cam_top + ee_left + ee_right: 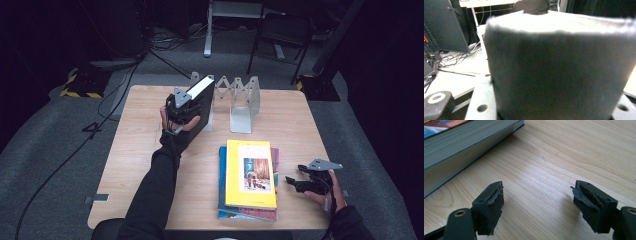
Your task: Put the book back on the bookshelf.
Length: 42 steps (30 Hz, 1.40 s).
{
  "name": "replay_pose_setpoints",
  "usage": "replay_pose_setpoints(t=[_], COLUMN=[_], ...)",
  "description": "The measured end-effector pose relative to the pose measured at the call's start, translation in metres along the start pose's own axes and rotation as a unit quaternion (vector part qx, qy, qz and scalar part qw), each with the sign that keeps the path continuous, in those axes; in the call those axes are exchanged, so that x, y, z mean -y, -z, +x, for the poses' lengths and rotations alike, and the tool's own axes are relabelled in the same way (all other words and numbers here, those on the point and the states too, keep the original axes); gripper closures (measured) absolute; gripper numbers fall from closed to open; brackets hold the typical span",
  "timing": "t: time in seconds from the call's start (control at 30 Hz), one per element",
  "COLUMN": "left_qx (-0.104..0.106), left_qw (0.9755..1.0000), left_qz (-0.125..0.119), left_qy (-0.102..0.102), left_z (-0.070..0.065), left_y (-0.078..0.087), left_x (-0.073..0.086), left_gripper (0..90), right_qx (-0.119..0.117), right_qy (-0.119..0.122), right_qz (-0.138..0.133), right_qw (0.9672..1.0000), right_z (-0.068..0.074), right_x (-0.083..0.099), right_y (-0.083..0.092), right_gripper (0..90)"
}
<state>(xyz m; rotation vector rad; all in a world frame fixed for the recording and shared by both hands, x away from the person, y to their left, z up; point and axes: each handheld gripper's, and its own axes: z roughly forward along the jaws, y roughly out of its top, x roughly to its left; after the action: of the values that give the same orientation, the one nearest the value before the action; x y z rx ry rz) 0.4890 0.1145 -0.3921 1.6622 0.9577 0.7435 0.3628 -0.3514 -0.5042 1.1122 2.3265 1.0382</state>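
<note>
The left claw (pixel 186 111) holds a thick black book (pixel 201 102) upright at the far left of the bench (pixel 145 150), its jaws clamped across the covers, right beside the near-left plate of the grey metal book rack (pixel 241 102). In the same high view the right claw (pixel 295 182) rests near the right edge of the bench, just right of a stack of books (pixel 248 175) topped by a yellow one. From the left gripper view, the black book (pixel 559 75) looms close and blurred, its pale page edge on top, with a grey rack plate (pixel 480 100) below it; whether it already stands in a slot cannot be told. The right gripper view shows the right claw (pixel 537 200) wide and empty over bare wood, a book of the stack (pixel 461 142) at upper left. The likely trouble is the book catching a rack plate and shoving the light rack along, or toppling if let go before a plate supports it.
</note>
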Motion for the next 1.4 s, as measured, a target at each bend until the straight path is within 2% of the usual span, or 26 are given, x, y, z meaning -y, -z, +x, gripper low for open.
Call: replay_pose_setpoints(t=[0.3,0.4,0.47,0.5,0.63,0.73,0.77,1.03,1.13,1.4], left_qx=[0.008,0.014,0.017,0.015,0.015,0.016,0.013,-0.005,-0.024,-0.049], left_qw=[0.9998,0.9994,0.9996,0.9998,0.9996,0.9998,0.9999,0.9997,0.9992,0.9983], left_qz=[-0.003,-0.007,-0.006,-0.009,-0.022,-0.011,-0.009,-0.022,-0.029,-0.029], left_qy=[0.017,0.031,0.022,0.01,0.01,-0.002,-0.005,0.01,0.014,0.008], left_z=[0.011,0.016,0.015,0.013,0.012,0.013,0.013,0.012,0.007,0.0], left_y=[0.013,0.014,0.014,0.014,0.014,0.013,0.013,0.007,0.002,-0.013], left_x=[0.006,0.009,0.008,0.006,0.0,-0.003,-0.004,-0.01,-0.015,-0.026], left_gripper=[48.6,48.4,48.1,47.5,45.5,45.7,46.3,50.6,51.5,52.1], right_qx=[0.002,0.003,0.003,0.003,0.003,0.002,0.002,0.001,0.0,-0.003], right_qy=[-0.002,-0.002,-0.003,-0.003,-0.003,-0.003,-0.003,-0.002,-0.001,0.001], right_qz=[0.0,0.0,0.0,0.0,0.0,0.0,0.0,0.0,0.0,0.0], right_qw=[1.0,1.0,1.0,1.0,1.0,1.0,1.0,1.0,1.0,1.0], right_z=[0.001,0.001,0.001,0.001,0.001,0.001,0.001,0.002,0.002,0.001], right_x=[0.0,0.0,0.0,0.0,-0.001,-0.001,-0.001,-0.001,-0.001,-0.002], right_y=[0.0,0.0,0.0,0.0,-0.001,-0.001,-0.001,-0.002,-0.002,-0.002], right_gripper=[24.6,24.5,24.4,24.4,24.1,24.1,24.1,23.9,24.0,23.9])
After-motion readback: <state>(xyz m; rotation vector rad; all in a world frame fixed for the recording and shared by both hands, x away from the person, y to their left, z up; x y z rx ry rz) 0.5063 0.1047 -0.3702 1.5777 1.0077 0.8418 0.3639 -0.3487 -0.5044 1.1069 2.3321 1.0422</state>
